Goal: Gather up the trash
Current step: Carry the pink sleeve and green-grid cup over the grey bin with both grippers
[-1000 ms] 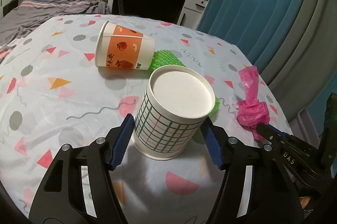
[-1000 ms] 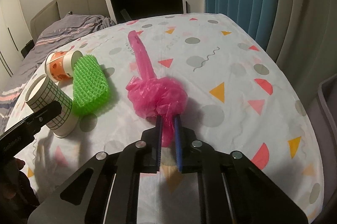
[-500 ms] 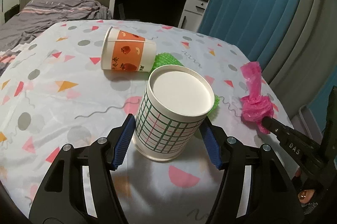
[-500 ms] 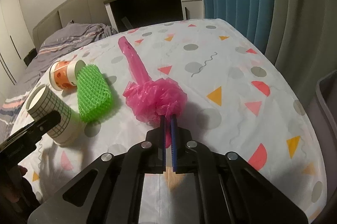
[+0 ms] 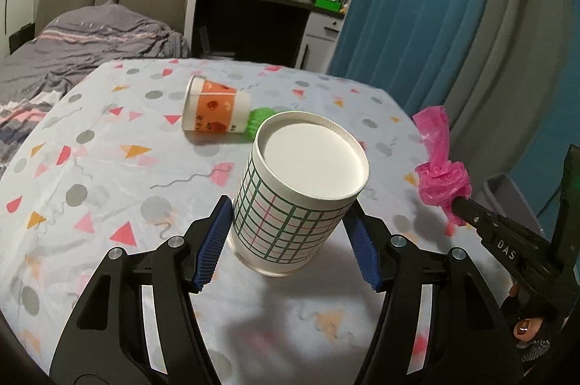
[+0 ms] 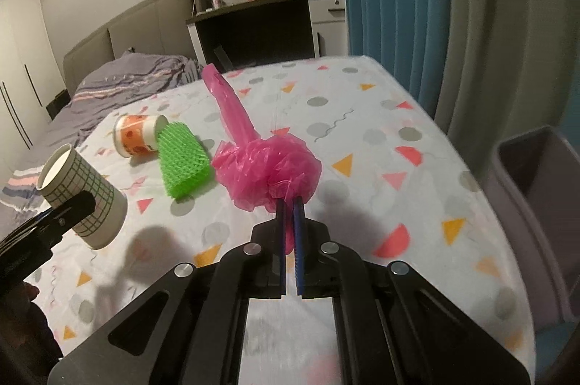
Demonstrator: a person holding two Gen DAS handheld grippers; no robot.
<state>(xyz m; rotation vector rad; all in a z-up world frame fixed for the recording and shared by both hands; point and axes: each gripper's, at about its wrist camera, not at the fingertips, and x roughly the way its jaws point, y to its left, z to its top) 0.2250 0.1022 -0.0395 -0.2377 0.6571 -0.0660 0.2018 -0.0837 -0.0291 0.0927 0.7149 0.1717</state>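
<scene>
A white paper cup with a green and pink grid (image 5: 311, 160) hangs upside down and tilted just above the table, with my left gripper (image 5: 288, 222) shut on its sides. The same cup (image 6: 72, 174) shows at the left of the right wrist view. My right gripper (image 6: 290, 203) is shut on a crumpled pink plastic bag (image 6: 268, 167), which is lifted off the cloth with its tail pointing away. That bag (image 5: 440, 182) is at the right of the left wrist view. An orange paper cup (image 5: 214, 111) lies on its side against a green mesh sleeve (image 6: 181, 164).
The table wears a white cloth with coloured shapes (image 5: 108, 167). A grey bin (image 6: 536, 182) stands beside the table's right edge. Behind are a bed (image 5: 90, 37), a dark desk (image 5: 253, 26) and a blue curtain (image 5: 417, 4).
Both grippers rose and drew back with their loads. The grid cup left the cloth and tilted. The pink bag came up off the table, and the right jaws pinched tighter.
</scene>
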